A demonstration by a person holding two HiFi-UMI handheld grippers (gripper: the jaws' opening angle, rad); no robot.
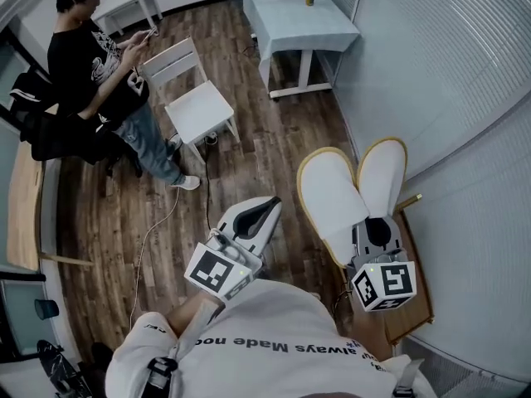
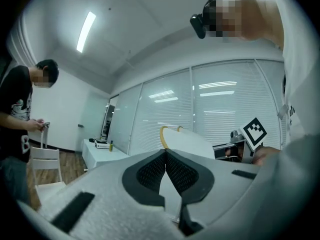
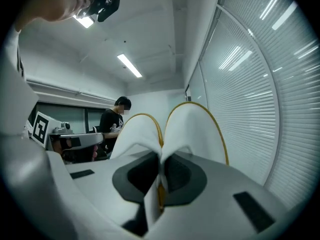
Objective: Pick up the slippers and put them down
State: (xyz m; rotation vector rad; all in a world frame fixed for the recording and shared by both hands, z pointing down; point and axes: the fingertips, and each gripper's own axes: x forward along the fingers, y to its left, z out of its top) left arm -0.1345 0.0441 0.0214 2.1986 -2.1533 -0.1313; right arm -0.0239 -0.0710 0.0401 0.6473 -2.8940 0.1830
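I record right tongs [image 3: 160,160] clamped on both slippers [image 3: 192,129] — free ends fanned apart | left tongs [image 2: 165,153] pressed together, empty.

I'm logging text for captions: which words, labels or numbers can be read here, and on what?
"always Made no": upside down on the white shirt, remainder cut off.
Cubes on left gripper and right gripper: square codes only, no letters.
Print on the bystander's black T-shirt: too small to read.
On the slippers: none visible.

Wood floor [image 1: 274,135] — white chair [image 1: 199,106], blinds [image 1: 448,56]
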